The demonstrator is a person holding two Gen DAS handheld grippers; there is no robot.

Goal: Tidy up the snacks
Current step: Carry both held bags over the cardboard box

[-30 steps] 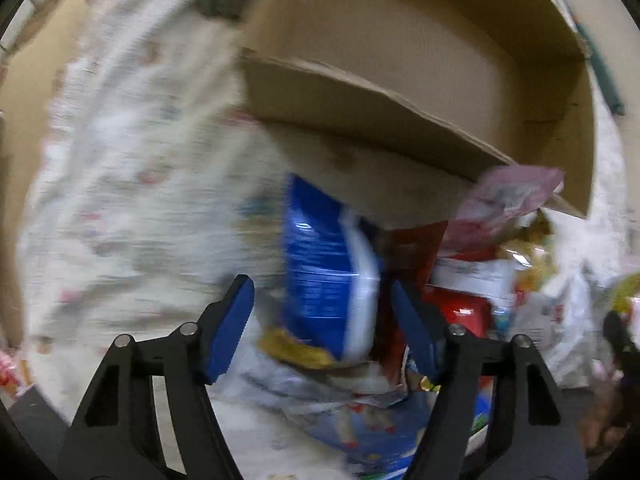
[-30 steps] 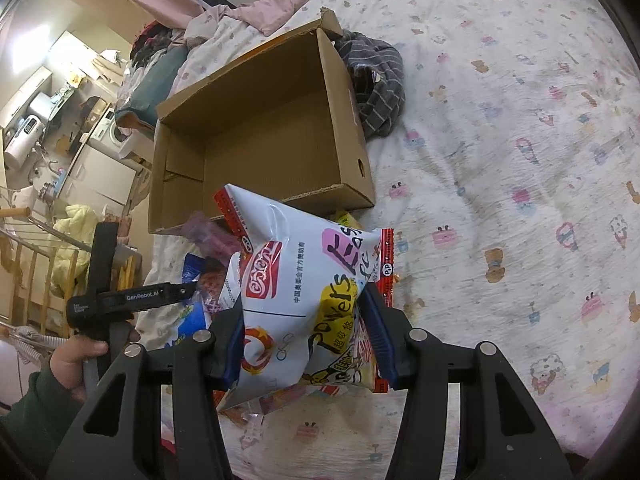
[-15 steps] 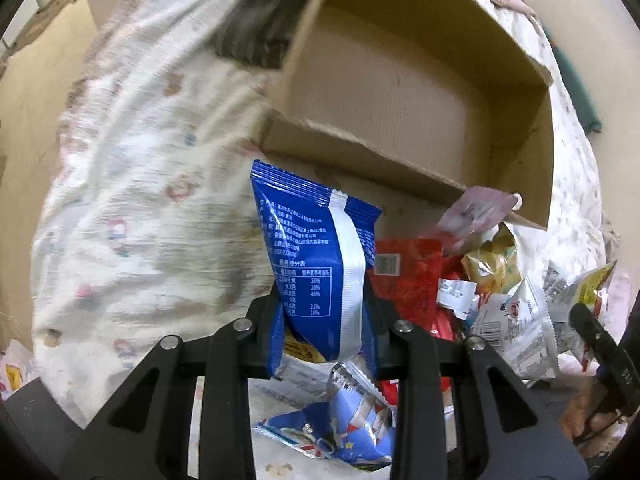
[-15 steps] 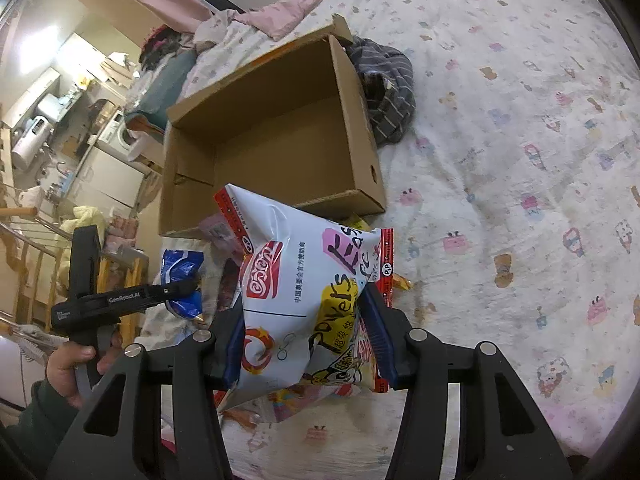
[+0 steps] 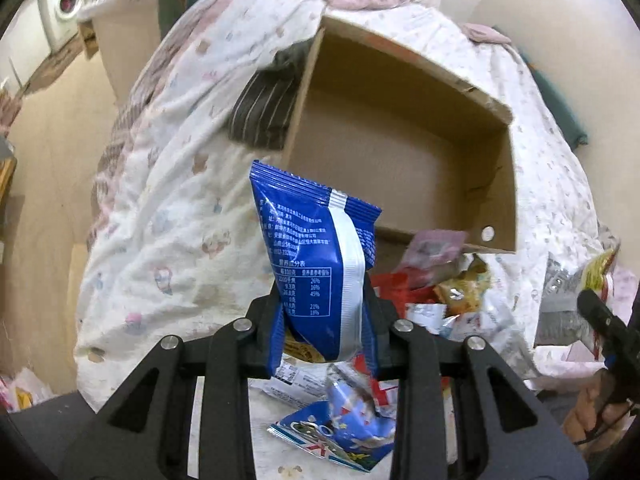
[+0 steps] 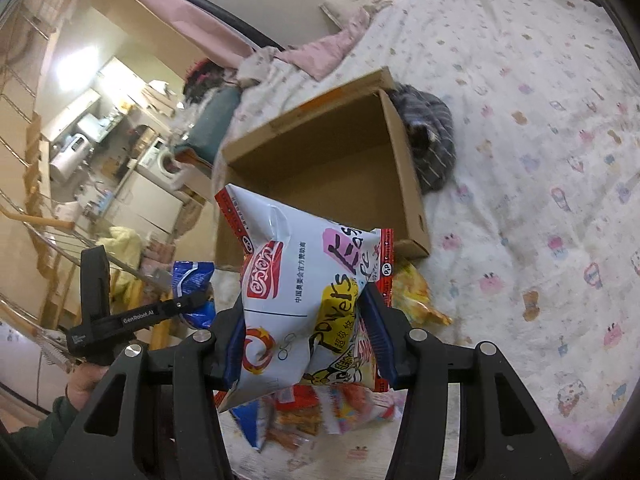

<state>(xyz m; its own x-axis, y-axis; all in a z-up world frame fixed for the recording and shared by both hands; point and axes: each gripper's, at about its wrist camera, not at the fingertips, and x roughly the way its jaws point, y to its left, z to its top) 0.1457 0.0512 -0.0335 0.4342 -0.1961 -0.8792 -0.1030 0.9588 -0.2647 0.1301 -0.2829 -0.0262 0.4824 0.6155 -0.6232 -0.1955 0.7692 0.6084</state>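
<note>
while left fingers (image 5: 276, 332) clamp blue packet (image 5: 320, 256), right fingers (image 6: 380, 332) white bag (image 6: 304, 300)

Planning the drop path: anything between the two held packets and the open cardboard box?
Nothing visible blocks either one. The left gripper holds the blue packet above the snack pile, with the cardboard box open just beyond. The right gripper holds the white chip bag facing the same box, which looks empty.

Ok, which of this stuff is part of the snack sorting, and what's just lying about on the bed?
Part of the job:
- blue snack bag, clamped in the left gripper
- white chip bag, clamped in the right gripper
- cardboard box, open
- loose snack pile

Just lying about:
- striped grey garment
- pink blanket
</note>
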